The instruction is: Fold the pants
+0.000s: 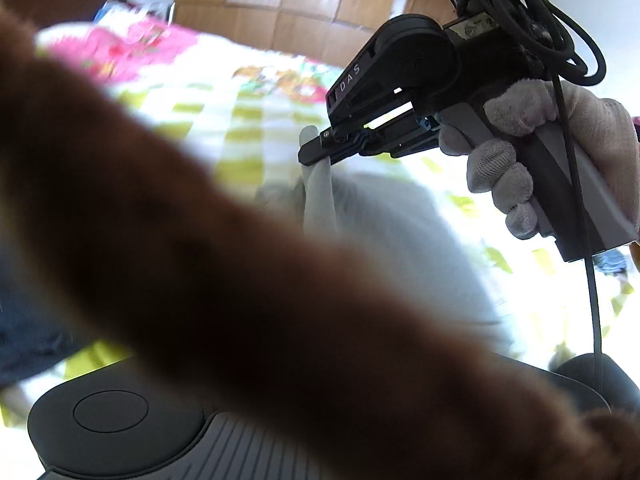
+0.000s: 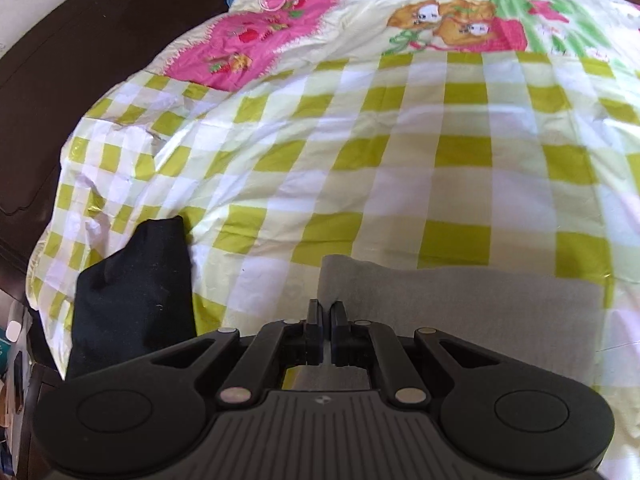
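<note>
The grey pants (image 2: 460, 312) lie folded flat on the checked bedsheet (image 2: 400, 160), just ahead of my right gripper (image 2: 326, 320). Its fingers are pressed together on the near edge of the grey cloth. In the left wrist view the right gripper (image 1: 314, 152), held by a gloved hand (image 1: 520, 152), pinches a strip of the grey pants (image 1: 360, 216), which hang below it. A blurred brown fuzzy mass (image 1: 200, 240) lies across the left camera and hides the left gripper's fingers; only its base (image 1: 120, 420) shows.
A black garment (image 2: 132, 300) lies at the bed's left edge, next to the dark bed frame (image 2: 60, 80). A dark blue cloth (image 1: 24, 320) shows at the left. A black cable (image 1: 592, 280) hangs from the right gripper. Wooden cabinets (image 1: 280, 0) stand behind the bed.
</note>
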Demonstrator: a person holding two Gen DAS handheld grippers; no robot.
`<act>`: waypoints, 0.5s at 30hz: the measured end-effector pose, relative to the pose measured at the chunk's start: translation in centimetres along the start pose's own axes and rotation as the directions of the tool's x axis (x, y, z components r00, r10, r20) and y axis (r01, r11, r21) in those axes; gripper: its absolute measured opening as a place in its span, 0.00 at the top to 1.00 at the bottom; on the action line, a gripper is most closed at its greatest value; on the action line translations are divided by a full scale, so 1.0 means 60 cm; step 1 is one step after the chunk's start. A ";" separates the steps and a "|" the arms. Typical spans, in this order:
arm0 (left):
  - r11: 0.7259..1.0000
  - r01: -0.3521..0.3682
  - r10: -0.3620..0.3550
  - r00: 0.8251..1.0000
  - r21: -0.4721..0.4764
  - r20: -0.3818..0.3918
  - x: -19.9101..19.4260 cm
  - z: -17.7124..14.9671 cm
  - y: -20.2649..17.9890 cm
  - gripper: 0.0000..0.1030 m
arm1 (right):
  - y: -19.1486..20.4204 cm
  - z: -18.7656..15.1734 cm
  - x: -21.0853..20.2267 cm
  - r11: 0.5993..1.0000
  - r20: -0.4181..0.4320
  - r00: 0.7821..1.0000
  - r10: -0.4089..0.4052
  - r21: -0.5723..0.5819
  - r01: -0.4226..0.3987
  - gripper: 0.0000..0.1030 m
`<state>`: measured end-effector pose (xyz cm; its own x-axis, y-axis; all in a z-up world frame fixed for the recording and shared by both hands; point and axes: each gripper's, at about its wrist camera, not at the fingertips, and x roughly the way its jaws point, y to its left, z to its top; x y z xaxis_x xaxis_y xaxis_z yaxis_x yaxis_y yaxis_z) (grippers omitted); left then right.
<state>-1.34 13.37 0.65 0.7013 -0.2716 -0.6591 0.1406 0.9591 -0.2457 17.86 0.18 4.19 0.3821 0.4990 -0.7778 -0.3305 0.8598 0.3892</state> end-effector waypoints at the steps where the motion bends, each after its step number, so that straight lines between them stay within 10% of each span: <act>1: 1.000 -0.009 0.008 1.000 -0.016 -0.016 0.008 -0.007 0.009 0.93 | 0.001 -0.005 0.020 1.000 -0.013 1.000 -0.001 -0.005 0.001 0.79; 15: 0.999 -0.042 0.041 0.999 0.000 -0.031 0.004 -0.014 0.022 0.83 | 0.023 -0.009 0.025 0.996 0.051 0.998 0.032 -0.084 -0.027 0.70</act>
<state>-1.59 14.53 -0.43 0.6842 -0.2339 -0.6907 0.1111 0.9695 -0.2184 17.49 2.08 3.27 0.4147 0.5309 -0.7390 -0.4121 0.8337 0.3676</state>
